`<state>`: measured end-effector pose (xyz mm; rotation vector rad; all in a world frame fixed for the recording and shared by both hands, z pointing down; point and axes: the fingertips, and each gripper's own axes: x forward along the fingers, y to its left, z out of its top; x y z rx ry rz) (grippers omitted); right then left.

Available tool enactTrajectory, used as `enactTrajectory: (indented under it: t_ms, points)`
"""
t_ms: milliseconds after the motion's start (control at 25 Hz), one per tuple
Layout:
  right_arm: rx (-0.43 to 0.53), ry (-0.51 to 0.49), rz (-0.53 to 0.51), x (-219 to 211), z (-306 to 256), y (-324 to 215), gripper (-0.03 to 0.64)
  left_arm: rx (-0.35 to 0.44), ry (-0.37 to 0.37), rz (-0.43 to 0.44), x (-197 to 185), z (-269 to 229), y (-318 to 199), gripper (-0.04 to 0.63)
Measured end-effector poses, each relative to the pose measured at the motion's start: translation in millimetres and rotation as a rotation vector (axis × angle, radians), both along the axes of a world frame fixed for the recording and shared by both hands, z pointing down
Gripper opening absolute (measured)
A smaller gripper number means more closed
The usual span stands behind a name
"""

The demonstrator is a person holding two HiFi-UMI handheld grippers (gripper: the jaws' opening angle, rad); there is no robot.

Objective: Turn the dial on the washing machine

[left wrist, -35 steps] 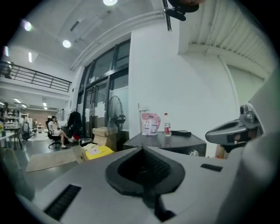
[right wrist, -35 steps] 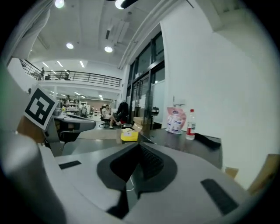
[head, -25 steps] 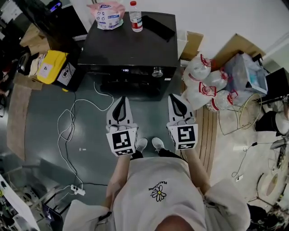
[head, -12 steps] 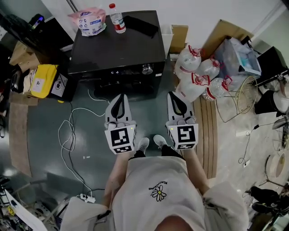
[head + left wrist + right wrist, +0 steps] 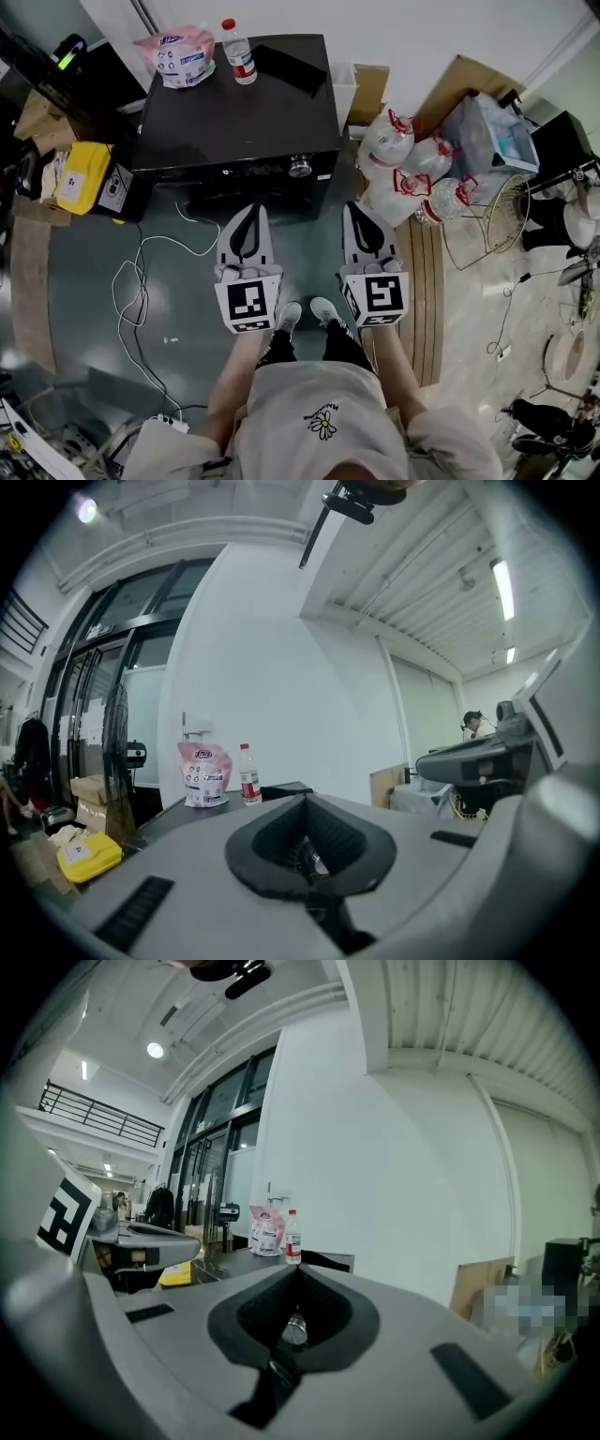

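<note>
Facing the black washing machine, set against the white wall; silver dial at the right end of its front panel, axis level and aimed out toward the person; marking too small to read. Left gripper and right gripper low and side by side over the floor, well short of the machine, both aimed at its front; fingers of each pressed together at the tips, clasping nothing; dial glimpsed far off through the right gripper's hollow. Pink pouch and bottle upright on the machine's top, near the wall.
</note>
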<state>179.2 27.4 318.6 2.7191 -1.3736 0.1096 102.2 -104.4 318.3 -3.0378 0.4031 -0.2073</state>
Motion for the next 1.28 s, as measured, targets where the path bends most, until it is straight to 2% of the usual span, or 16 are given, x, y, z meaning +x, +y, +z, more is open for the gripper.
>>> enactTrajectory:
  t_ms: [200, 400, 760, 1040, 1280]
  points:
    - [0.024, 0.025, -0.008, 26, 15, -21, 0.003, -0.004, 0.025, -0.016, 25, 18, -16, -0.002]
    - [0.042, 0.046, 0.013, 57, 59, -37, 0.003, -0.032, 0.045, -0.018, 53, 66, -31, -0.002]
    - [0.012, 0.063, -0.011, 69, 137, -59, 0.003, -0.028, 0.037, -0.018, 77, 146, -44, -0.002]
    - [-0.020, 0.069, -0.030, 71, 161, -66, 0.003, -0.020, 0.032, -0.008, 84, 166, -39, -0.002]
    - [-0.036, 0.066, -0.059, 74, 165, -65, 0.003, -0.005, 0.027, 0.009, 95, 163, -37, -0.002]
